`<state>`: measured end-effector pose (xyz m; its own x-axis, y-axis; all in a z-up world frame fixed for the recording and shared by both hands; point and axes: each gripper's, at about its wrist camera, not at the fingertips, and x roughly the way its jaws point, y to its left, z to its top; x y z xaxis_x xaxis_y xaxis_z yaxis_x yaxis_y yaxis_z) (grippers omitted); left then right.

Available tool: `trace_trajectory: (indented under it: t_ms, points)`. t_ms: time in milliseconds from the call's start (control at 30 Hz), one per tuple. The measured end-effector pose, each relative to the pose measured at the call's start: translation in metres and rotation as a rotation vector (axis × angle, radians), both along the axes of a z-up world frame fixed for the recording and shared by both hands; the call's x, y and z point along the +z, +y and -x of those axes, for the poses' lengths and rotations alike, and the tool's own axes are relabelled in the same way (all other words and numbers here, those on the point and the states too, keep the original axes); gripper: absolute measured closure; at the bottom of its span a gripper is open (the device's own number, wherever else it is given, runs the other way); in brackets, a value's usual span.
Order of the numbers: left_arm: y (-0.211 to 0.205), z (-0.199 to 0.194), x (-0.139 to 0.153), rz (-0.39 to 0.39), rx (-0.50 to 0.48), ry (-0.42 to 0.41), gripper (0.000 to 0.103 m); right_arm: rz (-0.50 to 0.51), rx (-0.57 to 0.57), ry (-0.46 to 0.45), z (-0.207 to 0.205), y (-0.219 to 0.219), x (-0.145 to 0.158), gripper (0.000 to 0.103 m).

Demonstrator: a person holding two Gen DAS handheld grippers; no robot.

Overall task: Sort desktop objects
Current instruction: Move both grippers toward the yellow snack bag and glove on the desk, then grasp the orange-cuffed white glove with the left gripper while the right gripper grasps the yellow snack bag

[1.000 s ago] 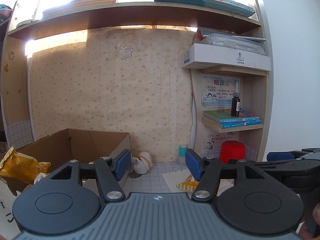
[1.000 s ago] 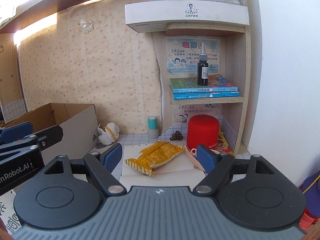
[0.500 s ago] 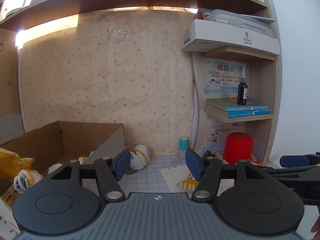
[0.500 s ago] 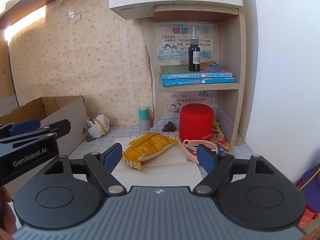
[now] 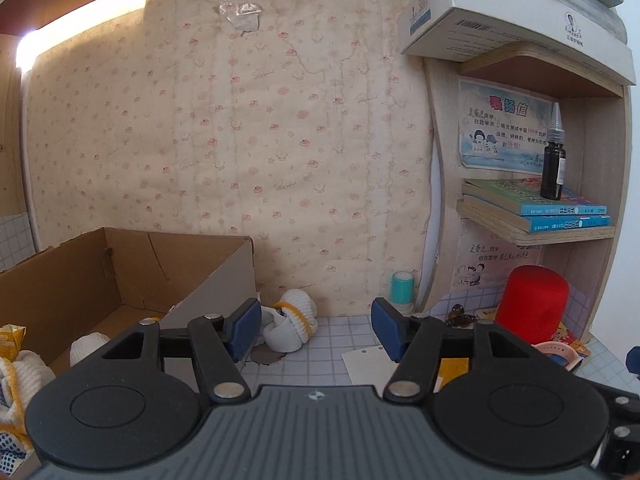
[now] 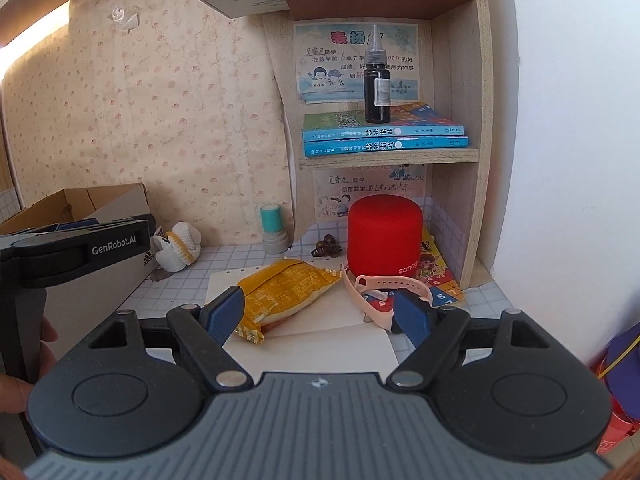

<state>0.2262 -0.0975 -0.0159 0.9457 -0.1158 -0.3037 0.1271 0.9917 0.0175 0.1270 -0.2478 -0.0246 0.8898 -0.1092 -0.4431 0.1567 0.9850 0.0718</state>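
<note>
Right gripper (image 6: 316, 314) is hovering low over the yellow snack packet (image 6: 282, 294) lying on white paper on the bench, fingers spread wide and empty, probably lining up a grab. Left gripper (image 5: 314, 328) is also sitting spread and empty beside the cardboard box (image 5: 120, 272), aimed at the rolled white glove (image 5: 290, 322), likely next for boxing.

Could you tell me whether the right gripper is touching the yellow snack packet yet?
Cannot tell. In the right wrist view the open right gripper straddles the yellow snack packet; its left fingertip overlaps the packet's edge, hiding contact or gap.
</note>
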Motion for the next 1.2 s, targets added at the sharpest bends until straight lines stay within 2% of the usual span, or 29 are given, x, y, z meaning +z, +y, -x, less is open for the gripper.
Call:
trace_trajectory:
  t_ms: [233,667,800,1000,1067,1133,1200]
  points:
    - [-0.002,-0.045,-0.009,-0.004,0.034,0.058,0.039,-0.008,0.015,0.011,-0.013,0.002,-0.006,0.023]
    - [-0.014,-0.127,-0.033,-0.041,0.063,0.233,0.039,-0.024,0.024,0.021,-0.020,-0.003,-0.015,0.023]
    - [-0.019,-0.143,-0.044,-0.065,0.054,0.280,0.039,-0.028,0.029,0.020,-0.020,-0.004,-0.015,0.023]
    - [-0.020,-0.158,-0.057,-0.094,0.089,0.307,0.036,-0.036,0.020,0.015,-0.017,-0.007,-0.016,0.023]
    - [-0.019,-0.159,-0.058,-0.097,0.095,0.309,0.040,-0.044,0.010,0.017,-0.017,-0.010,-0.018,0.023]
    - [-0.019,-0.157,-0.057,-0.130,0.120,0.297,0.058,-0.050,0.004,0.019,-0.018,-0.012,-0.019,0.023]
    - [-0.014,-0.154,-0.055,-0.113,0.114,0.301,0.063,-0.055,0.006,0.020,-0.018,-0.011,-0.019,0.023]
